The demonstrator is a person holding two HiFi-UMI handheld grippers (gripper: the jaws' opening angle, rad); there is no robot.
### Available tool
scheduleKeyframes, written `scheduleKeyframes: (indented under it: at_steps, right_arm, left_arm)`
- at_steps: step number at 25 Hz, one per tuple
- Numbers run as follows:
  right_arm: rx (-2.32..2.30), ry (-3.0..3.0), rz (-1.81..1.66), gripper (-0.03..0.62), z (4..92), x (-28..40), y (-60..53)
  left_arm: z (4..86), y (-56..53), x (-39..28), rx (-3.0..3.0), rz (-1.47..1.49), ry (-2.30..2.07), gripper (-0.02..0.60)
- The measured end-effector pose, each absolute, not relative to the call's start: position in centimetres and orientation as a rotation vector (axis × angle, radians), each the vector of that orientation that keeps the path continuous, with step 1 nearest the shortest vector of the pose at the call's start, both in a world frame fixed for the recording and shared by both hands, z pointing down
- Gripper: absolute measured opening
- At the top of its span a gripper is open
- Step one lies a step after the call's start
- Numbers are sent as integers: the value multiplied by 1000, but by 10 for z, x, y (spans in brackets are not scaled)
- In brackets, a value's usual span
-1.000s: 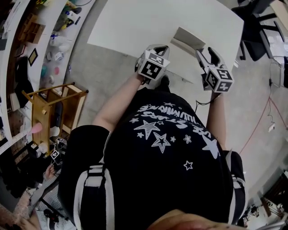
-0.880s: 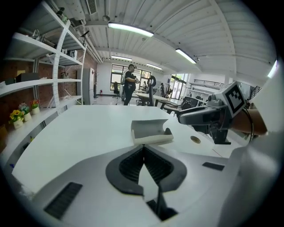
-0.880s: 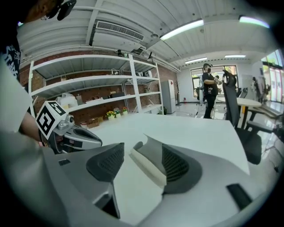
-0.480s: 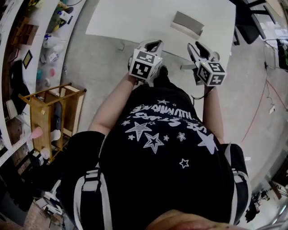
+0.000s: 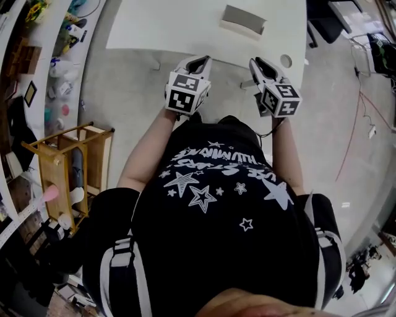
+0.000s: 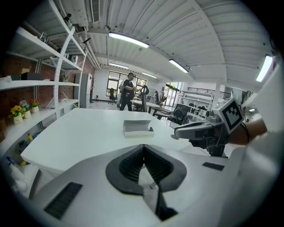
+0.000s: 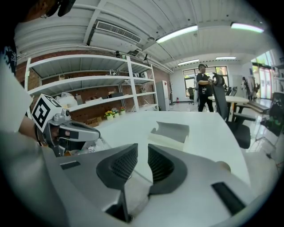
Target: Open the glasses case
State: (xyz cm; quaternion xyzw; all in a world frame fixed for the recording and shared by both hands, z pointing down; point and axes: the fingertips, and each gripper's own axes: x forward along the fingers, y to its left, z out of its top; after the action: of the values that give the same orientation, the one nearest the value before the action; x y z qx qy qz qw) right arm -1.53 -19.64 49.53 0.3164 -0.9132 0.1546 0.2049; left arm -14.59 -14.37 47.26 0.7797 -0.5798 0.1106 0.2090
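Observation:
The grey glasses case [image 5: 242,20] lies open on the white table [image 5: 161,25], lid up; it also shows in the left gripper view [image 6: 137,127] and the right gripper view [image 7: 171,134]. Both grippers hang at the table's near edge, well short of the case. My left gripper [image 5: 199,60] [image 6: 143,146] is shut, its ribbed pads meeting at the tips with nothing held. My right gripper [image 5: 257,63] [image 7: 142,150] has just been closing; a narrow gap stays between its pads and nothing is in it.
A round hole [image 5: 285,60] sits in the table's near right corner. Shelves with small items and a wooden rack [image 5: 68,161] stand at the left. An office chair [image 5: 328,18] and floor cables are at the right. A person [image 6: 128,91] stands far behind the table.
Both grippers have drawn back from the case toward the table's near edge. The right jaws have narrowed from wide open to a thin gap. The case stays open on the table.

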Motion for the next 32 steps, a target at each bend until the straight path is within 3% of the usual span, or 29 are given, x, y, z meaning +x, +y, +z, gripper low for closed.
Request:
scheduleKeyframes:
  at_steps: [32]
  right_arm:
    - [703, -2685, 273, 60, 464, 148, -30]
  left_arm:
    - [411, 4, 24, 2145, 162, -1859, 12]
